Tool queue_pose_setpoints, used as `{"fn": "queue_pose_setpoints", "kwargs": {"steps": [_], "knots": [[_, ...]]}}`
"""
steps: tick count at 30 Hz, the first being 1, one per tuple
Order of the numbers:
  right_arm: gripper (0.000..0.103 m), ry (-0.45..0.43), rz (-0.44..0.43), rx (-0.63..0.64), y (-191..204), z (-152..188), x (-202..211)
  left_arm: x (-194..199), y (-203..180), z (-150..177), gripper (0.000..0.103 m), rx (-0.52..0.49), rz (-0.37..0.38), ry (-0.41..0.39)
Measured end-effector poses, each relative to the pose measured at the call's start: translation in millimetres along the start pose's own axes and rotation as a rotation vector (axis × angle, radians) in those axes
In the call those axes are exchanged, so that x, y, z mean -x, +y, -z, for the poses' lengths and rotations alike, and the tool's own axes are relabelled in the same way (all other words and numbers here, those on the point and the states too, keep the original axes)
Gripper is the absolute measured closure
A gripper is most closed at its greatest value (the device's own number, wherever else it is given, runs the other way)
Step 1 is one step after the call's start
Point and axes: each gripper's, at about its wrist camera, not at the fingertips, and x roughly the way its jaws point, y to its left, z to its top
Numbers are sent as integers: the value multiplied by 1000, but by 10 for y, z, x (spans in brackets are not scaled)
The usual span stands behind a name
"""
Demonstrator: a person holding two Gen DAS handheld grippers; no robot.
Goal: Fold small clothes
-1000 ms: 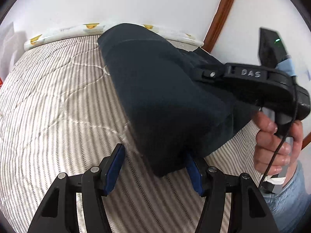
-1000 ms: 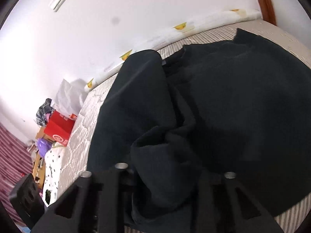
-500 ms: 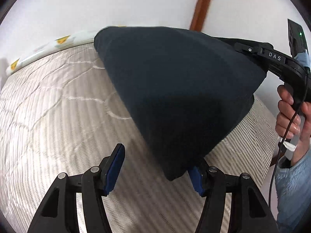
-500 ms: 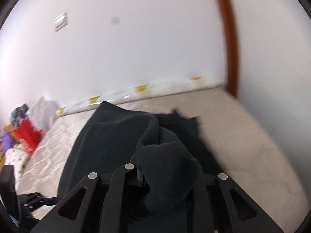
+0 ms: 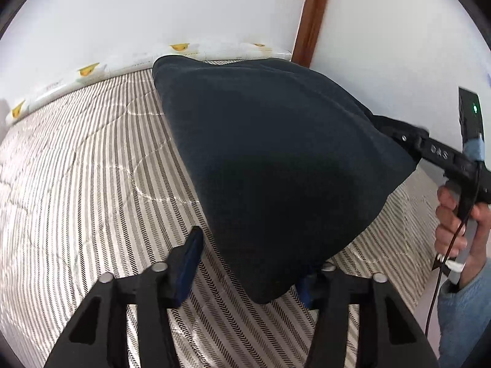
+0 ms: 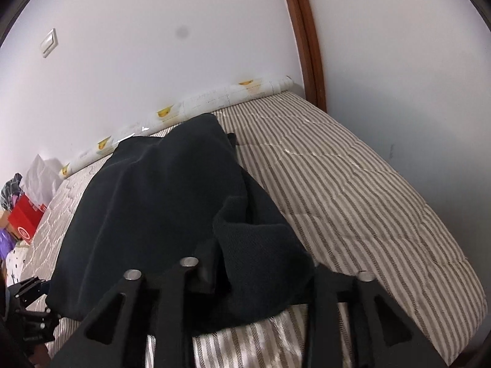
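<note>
Both hand-held grippers had the dark garment (image 5: 276, 159) strung between them above the striped bed (image 5: 92, 184).

We saw the cloth's long axis run from our left hand-held gripper (image 5: 251, 273), where one corner hung between jaws that had just been narrowing, blue pad (image 5: 190, 254) clear of it, across to our right hand-held gripper (image 6: 254, 279). Its jaws had just been widening with a bunched fold lying between them. We could not tell whether either one pinched. Neither hand sat nearer.
</note>
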Motion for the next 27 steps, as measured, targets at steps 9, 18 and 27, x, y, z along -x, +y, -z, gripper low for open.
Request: {"fn": "queue_pose_setpoints", "kwargs": {"steps": [9, 18, 27], "knots": [[59, 113, -98, -105, -37, 85, -328, 83, -28, 11, 77, 31, -23, -49], [82, 97, -67, -7, 533, -36, -397, 332, 345, 5, 82, 101, -49, -112], [82, 132, -151, 95, 1535, -43, -668, 665, 1239, 161, 82, 219, -119, -127]]}}
